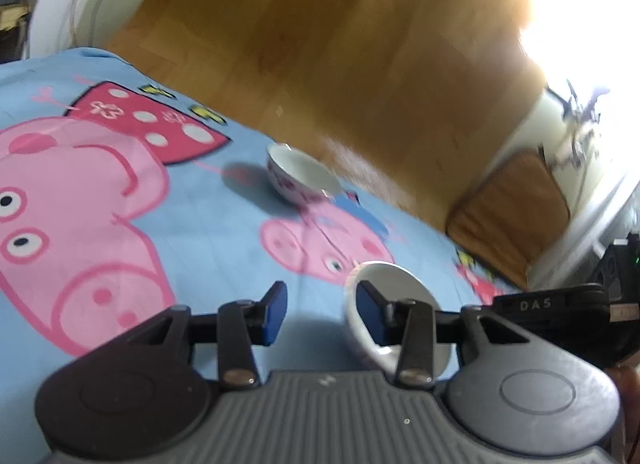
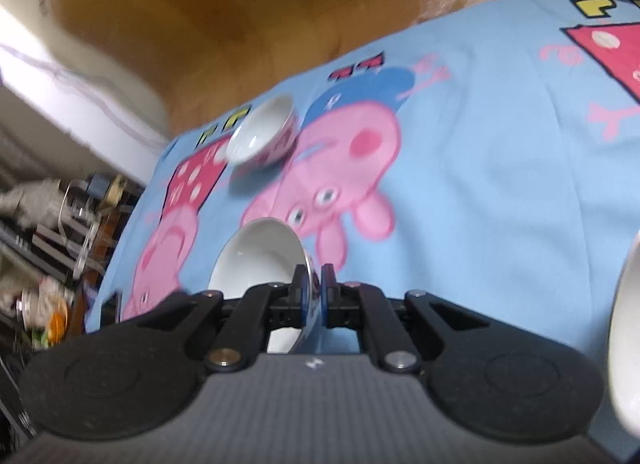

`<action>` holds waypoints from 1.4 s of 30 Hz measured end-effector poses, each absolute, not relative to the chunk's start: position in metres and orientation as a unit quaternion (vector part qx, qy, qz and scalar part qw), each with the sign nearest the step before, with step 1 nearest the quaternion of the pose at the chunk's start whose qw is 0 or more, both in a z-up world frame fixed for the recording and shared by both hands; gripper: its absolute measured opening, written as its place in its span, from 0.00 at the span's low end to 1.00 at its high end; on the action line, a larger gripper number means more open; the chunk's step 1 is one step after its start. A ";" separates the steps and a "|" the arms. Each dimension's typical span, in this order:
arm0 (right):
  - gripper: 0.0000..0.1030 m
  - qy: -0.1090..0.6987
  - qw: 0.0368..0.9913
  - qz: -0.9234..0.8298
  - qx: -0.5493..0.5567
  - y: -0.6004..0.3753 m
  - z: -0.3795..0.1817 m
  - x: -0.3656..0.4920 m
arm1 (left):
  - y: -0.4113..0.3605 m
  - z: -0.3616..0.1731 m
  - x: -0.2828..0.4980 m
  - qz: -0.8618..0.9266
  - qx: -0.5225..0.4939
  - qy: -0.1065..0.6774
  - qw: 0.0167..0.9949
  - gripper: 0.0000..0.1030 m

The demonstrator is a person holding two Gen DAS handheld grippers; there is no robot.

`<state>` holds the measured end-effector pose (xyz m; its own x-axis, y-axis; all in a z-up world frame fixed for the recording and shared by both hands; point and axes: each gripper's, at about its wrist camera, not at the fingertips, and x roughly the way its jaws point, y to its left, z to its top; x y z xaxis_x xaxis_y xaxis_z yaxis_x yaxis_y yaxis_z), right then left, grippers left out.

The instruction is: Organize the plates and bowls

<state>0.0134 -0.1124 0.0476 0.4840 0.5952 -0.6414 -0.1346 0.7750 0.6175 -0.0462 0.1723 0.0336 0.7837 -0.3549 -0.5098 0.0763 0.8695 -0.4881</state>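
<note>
Nearest the right wrist lens, the right gripper point(image 2: 316, 288) is clamped on the rim of a white bowl point(image 2: 256, 260), pinching its wall, likely to carry it to the other bowl point(image 2: 264, 136) for stacking. The held bowl tilts, mouth up and leftward. The left gripper point(image 1: 320, 308) stands partly open, holding nothing, beside it
</note>
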 end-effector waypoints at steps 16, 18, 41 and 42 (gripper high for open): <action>0.13 0.381 0.877 0.250 0.151 -0.091 0.041 -0.026 | 0.132 0.030 -0.055 -0.081 -0.153 0.363 0.916 0.10; 0.10 0.374 0.882 0.250 0.140 -0.089 0.038 -0.031 | 0.129 0.035 -0.056 -0.082 -0.153 0.363 0.916 0.10; 0.09 0.220 0.965 0.042 0.134 -0.245 0.044 -0.106 | -0.066 0.057 -0.015 -0.243 -0.076 0.378 0.890 0.10; 0.09 0.223 0.964 0.040 0.136 -0.247 0.040 -0.104 | -0.068 0.056 -0.015 -0.240 -0.073 0.378 0.891 0.10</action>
